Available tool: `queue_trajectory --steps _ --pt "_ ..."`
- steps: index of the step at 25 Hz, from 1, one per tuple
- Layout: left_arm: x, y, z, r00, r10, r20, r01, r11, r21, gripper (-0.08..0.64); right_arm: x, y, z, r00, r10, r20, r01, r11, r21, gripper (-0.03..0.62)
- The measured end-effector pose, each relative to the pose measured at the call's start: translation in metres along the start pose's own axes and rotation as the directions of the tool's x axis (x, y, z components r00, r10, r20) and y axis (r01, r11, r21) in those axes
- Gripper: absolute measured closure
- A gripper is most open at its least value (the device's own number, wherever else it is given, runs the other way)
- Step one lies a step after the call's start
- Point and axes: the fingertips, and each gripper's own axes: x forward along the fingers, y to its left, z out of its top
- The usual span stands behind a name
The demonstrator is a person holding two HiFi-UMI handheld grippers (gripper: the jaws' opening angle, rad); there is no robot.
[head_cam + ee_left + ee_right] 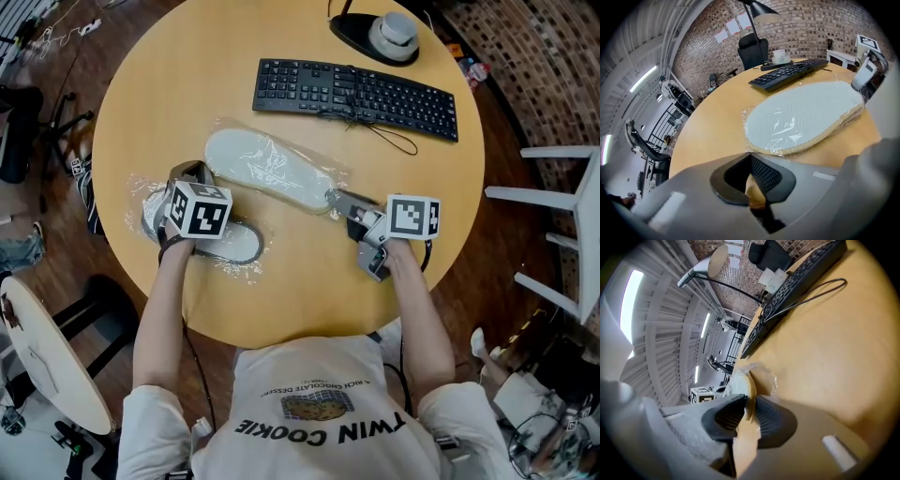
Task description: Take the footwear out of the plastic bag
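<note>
A white-soled slipper (267, 169) lies sole up in a clear plastic bag at the middle of the round wooden table (309, 291). My right gripper (337, 200) is at its right end. In the right gripper view the pads of that gripper (747, 401) press on the slipper's tan edge (746, 383) through the crinkled plastic. A second slipper (239, 244), dark-rimmed and lying on loose plastic, sits at the front left. My left gripper (190, 174) rests over it, pointing steeply down. Its jaw tips (749, 155) meet, with nothing visible between them, and the bagged slipper (801, 117) lies beyond.
A black keyboard (356, 94) with a looped cable (394, 141) lies at the table's far side, with a desk lamp's base (380, 37) behind it. A white chair (562, 225) stands to the right and a small round white table (47, 356) at the lower left.
</note>
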Motion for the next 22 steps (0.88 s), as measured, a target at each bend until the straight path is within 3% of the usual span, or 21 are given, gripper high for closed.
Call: queue_trajectory --steps 9,13,22 --pt "0.004 0.001 0.001 1.0 0.009 -0.007 -0.009 1.0 -0.006 0.56 -0.015 0.004 -0.006 0.997 0.072 0.03 -0.072 0.997 -0.027 0.523" --pt "0.002 0.0 0.001 1.0 0.022 -0.008 -0.022 1.0 0.008 0.561 -0.025 0.002 -0.013 0.998 0.058 0.036 -0.058 0.998 -0.012 0.523" --pt "0.002 0.0 0.001 0.999 0.034 -0.02 -0.034 0.999 0.011 0.561 -0.033 0.01 -0.028 0.989 0.122 0.079 -0.122 0.992 0.0 0.525"
